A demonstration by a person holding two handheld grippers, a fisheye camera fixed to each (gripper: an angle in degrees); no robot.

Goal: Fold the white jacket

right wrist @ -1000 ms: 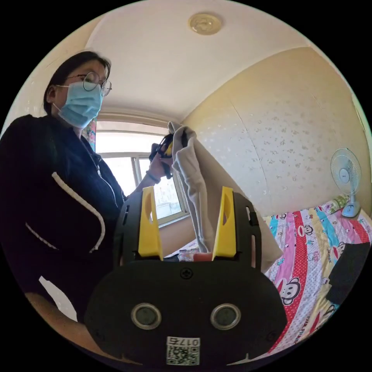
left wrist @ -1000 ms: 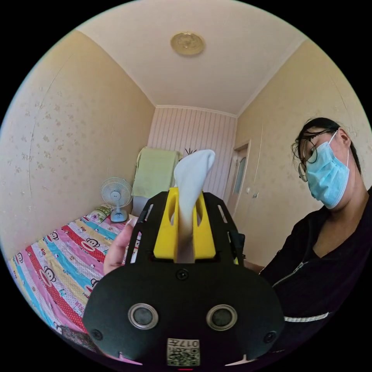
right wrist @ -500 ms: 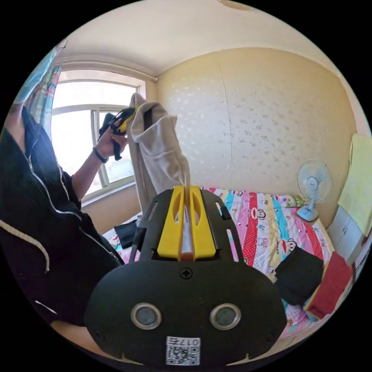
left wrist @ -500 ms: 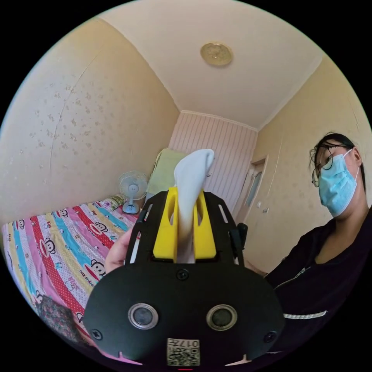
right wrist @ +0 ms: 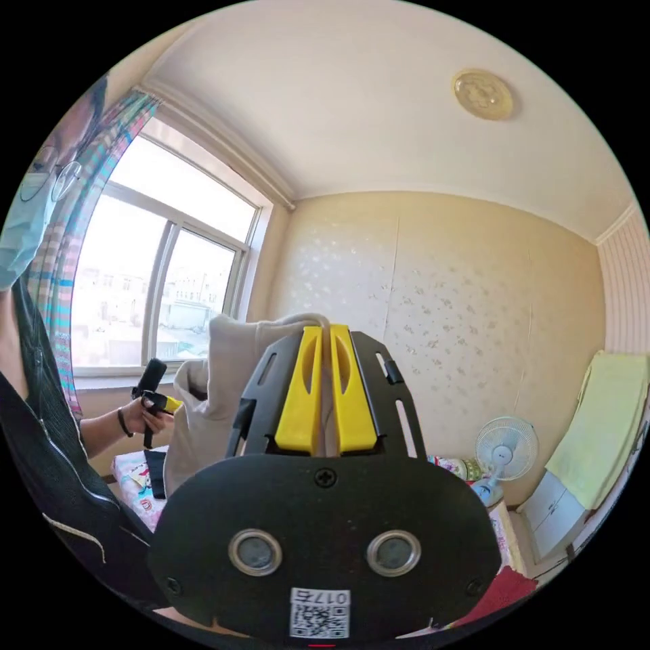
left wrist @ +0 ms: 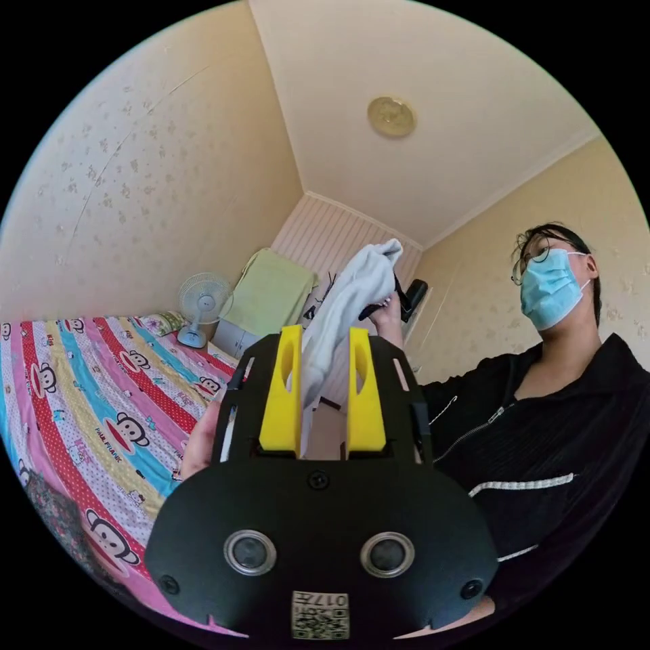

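White cloth of the jacket [left wrist: 342,305] runs from between the yellow jaws of your left gripper [left wrist: 318,338] up to the centre of the left gripper view. There your right gripper [right wrist: 323,335] is clamped on it. The left jaws stand apart with the cloth loose between them. The jacket hangs in the air above the bed [left wrist: 81,399], so your right gripper carries it.

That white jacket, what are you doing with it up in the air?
A person is holding the white jacket up over the bed with a gripper in each hand. The right gripper is shut on a bit of the cloth. The left gripper has its jaws apart, with the jacket hanging between them, so it isn't pinching. No fold is made yet.
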